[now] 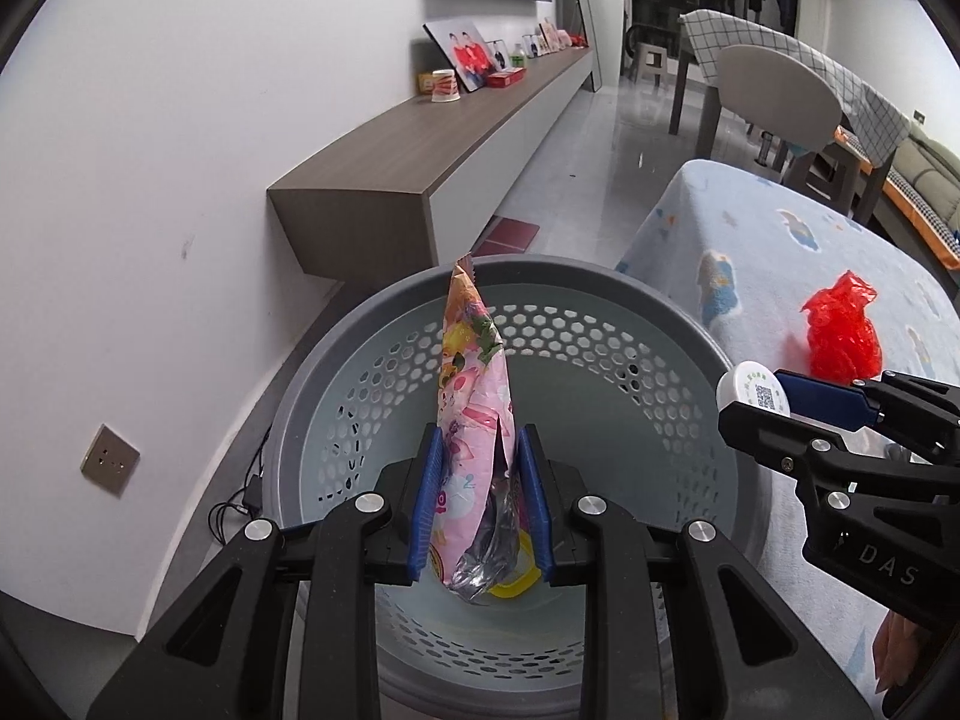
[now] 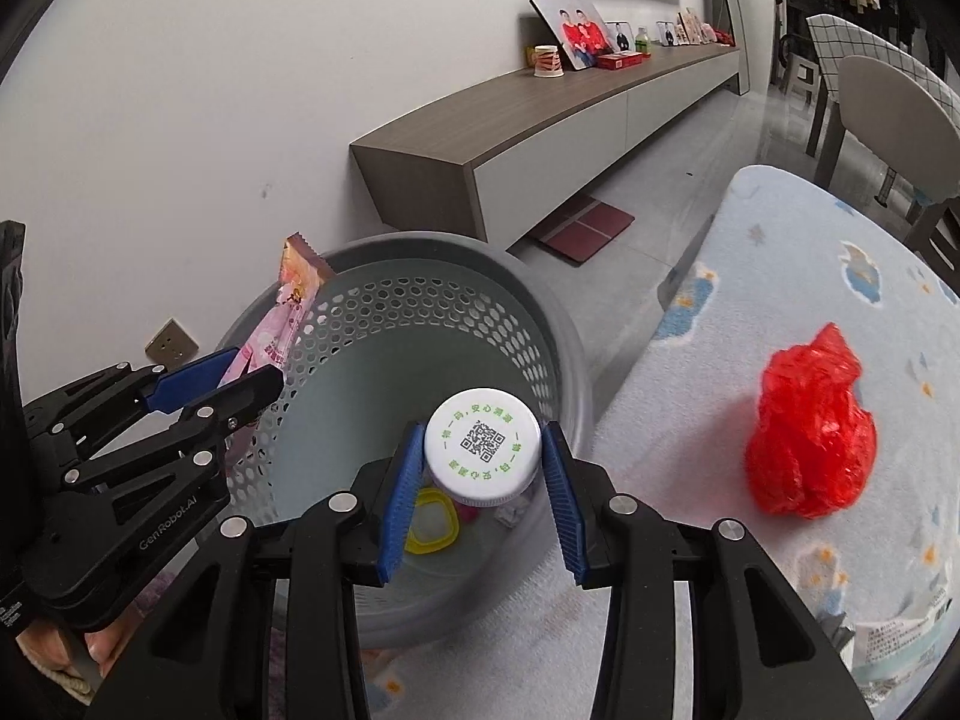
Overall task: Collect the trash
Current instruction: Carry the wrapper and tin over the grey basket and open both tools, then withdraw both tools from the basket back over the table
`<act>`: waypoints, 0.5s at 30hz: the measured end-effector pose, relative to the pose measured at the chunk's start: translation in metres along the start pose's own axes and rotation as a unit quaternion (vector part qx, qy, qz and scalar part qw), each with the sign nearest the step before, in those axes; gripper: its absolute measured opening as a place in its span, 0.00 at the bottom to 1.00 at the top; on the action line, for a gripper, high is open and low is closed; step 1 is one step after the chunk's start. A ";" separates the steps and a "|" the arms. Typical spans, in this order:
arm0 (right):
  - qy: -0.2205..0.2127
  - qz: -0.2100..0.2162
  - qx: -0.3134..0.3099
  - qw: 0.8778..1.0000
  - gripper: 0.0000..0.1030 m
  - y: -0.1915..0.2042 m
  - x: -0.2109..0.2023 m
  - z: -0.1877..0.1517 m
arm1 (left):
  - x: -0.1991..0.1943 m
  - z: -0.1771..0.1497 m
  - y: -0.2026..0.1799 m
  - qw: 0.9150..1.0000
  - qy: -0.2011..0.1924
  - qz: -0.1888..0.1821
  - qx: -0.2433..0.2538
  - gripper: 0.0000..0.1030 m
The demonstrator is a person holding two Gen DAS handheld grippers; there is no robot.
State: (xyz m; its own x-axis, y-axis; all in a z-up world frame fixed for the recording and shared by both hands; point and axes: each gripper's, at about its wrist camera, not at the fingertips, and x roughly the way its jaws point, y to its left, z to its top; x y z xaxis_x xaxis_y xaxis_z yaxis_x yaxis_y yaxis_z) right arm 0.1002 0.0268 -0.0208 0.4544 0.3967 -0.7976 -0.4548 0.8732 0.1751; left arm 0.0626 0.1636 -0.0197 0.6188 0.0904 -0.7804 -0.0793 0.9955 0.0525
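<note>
I read "DAS" on the right gripper point(image 1: 852, 402) body; "GenRobot.AI" on the left gripper point(image 2: 240, 381) body; the white cap point(image 2: 482, 446) carries a QR code ringed by green characters too small to read.

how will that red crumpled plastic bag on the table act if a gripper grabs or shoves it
The red plastic bag looks like thin, crinkled film bunched into a loose lump, so it would probably squash and give rather than hold its shape. It likely weighs very little for its bulk. Pushed across the fuzzy blue tablecloth, it may drag or tumble rather than slide cleanly.
</note>
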 end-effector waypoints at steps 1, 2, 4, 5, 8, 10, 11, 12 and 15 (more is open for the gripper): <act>0.001 0.002 -0.002 1.000 0.38 0.001 0.002 0.001 | 0.001 0.000 0.001 1.000 0.002 0.001 -0.001 0.26; 0.001 0.003 -0.004 1.000 0.38 0.003 0.004 0.002 | 0.002 0.000 0.003 1.000 0.003 0.003 -0.002 0.26; 0.000 0.006 -0.005 1.000 0.38 0.004 0.006 0.004 | 0.005 0.001 0.005 1.000 0.006 0.006 -0.005 0.28; -0.002 0.007 -0.005 1.000 0.38 0.004 0.006 0.005 | 0.006 0.001 0.006 1.000 0.008 0.006 -0.006 0.28; -0.002 0.010 -0.003 1.000 0.38 0.003 0.007 0.006 | 0.007 0.001 0.008 1.000 0.010 0.007 -0.008 0.29; -0.002 0.011 -0.001 1.000 0.43 0.001 0.008 0.008 | 0.008 0.001 0.008 1.000 0.012 0.008 -0.009 0.35; -0.004 0.010 0.001 1.000 0.49 0.000 0.008 0.009 | 0.008 0.000 0.009 1.000 0.012 0.009 -0.010 0.37; -0.007 0.009 0.003 1.000 0.52 -0.001 0.006 0.008 | 0.008 0.000 0.009 1.000 0.012 0.008 -0.012 0.40; -0.017 0.006 0.008 1.000 0.59 -0.004 0.002 0.008 | 0.006 0.000 0.012 1.000 0.007 0.013 -0.017 0.64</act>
State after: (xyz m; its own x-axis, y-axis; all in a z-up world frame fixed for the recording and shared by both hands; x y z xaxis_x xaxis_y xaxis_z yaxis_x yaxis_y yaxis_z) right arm 0.1088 0.0262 -0.0182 0.4747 0.4157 -0.7758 -0.4487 0.8726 0.1931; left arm 0.0659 0.1758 -0.0236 0.6053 0.1162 -0.7875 -0.1230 0.9911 0.0517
